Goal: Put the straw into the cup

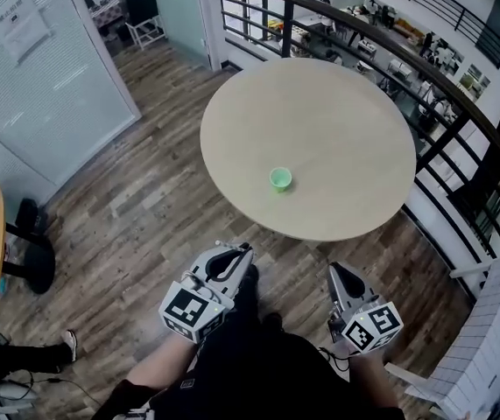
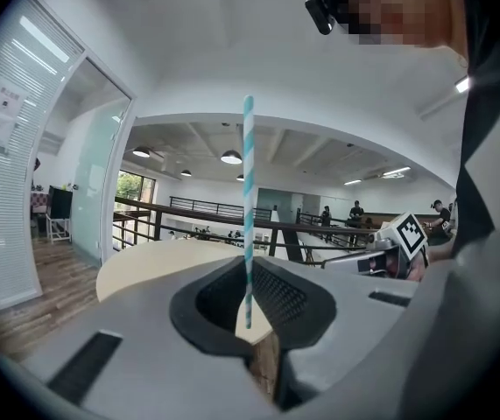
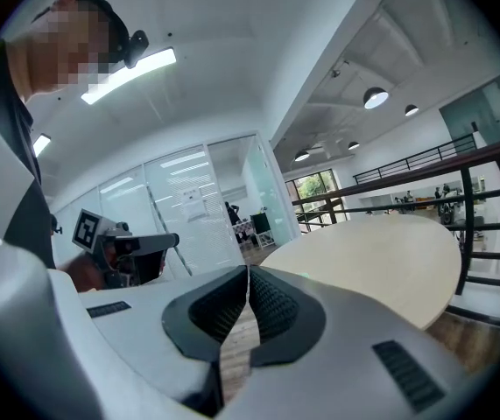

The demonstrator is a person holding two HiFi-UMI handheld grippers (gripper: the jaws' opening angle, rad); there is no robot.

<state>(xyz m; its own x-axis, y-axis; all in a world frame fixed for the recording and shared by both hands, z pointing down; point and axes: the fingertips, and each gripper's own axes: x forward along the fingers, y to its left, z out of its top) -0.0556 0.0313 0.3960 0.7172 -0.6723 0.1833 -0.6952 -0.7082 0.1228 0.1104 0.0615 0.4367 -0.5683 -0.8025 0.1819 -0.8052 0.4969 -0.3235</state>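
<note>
The left tongs [image 2: 250,318] are clamped on an upright blue-and-white striped straw [image 2: 248,208], the right tongs [image 3: 248,280] are pressed together on nothing, and the green cup [image 1: 280,178], apparently empty, stands well beyond both towards the near edge of the table [image 1: 346,129], so the carrying over and the insertion are not yet done.

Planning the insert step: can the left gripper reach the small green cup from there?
Probably yes. The left gripper, shut on the blue-and-white striped straw, sits short of the round beige table, but nothing stands between it and the small green cup.
</note>
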